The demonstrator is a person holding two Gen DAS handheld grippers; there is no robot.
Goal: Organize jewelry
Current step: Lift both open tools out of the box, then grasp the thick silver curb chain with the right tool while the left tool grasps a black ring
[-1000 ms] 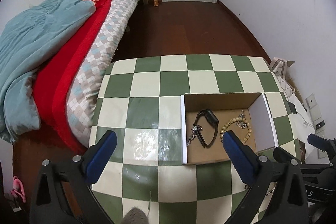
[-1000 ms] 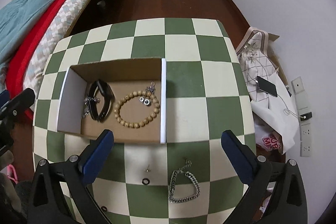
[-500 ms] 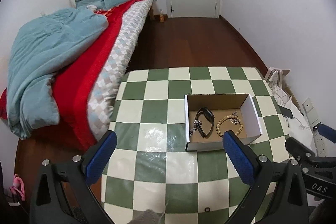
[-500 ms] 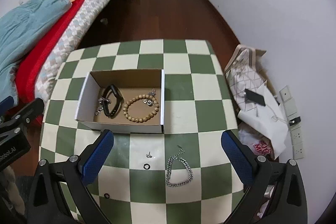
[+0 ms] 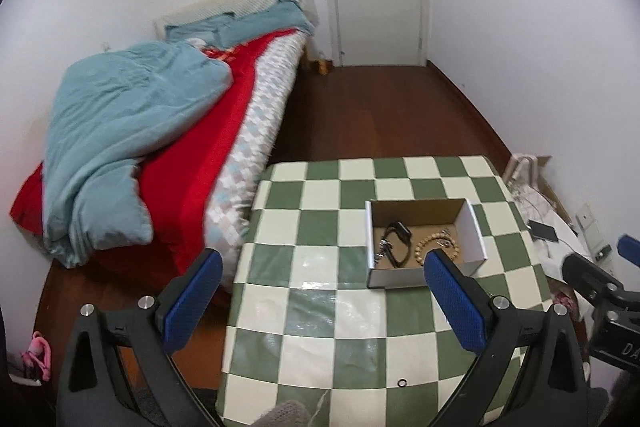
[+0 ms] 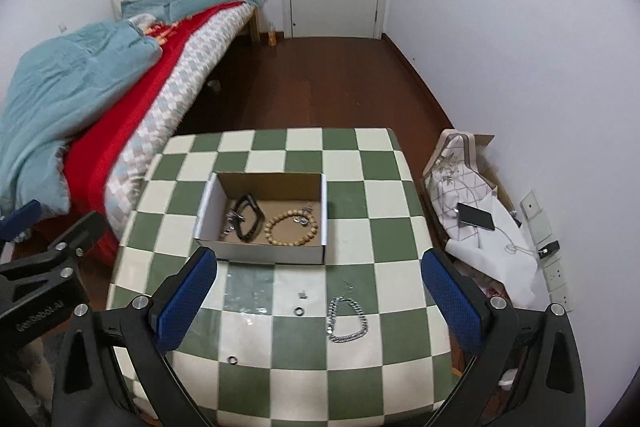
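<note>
**Gloss, cardboard and metal on the checked table**

The table [image 6: 360, 155] wears a green-and-cream checked cover that looks like glossy plastic, throwing back a bright glare near its front. The box [image 6: 262, 253] is matt cardboard, brown inside and white outside. In it lies a bracelet of matt wooden beads [image 6: 291, 227] beside a black band [image 6: 249, 217], perhaps rubber, though the view is too small to be sure. A shiny metal chain [image 6: 347, 319] rests on the cover. Both grippers, left [image 5: 322, 301] and right [image 6: 318, 301], have black plastic frames and finely textured blue pads [image 6: 450, 301]. The floor [image 6: 320, 83] is polished dark wood; the bedding [image 5: 120, 131] is soft cloth.
</note>
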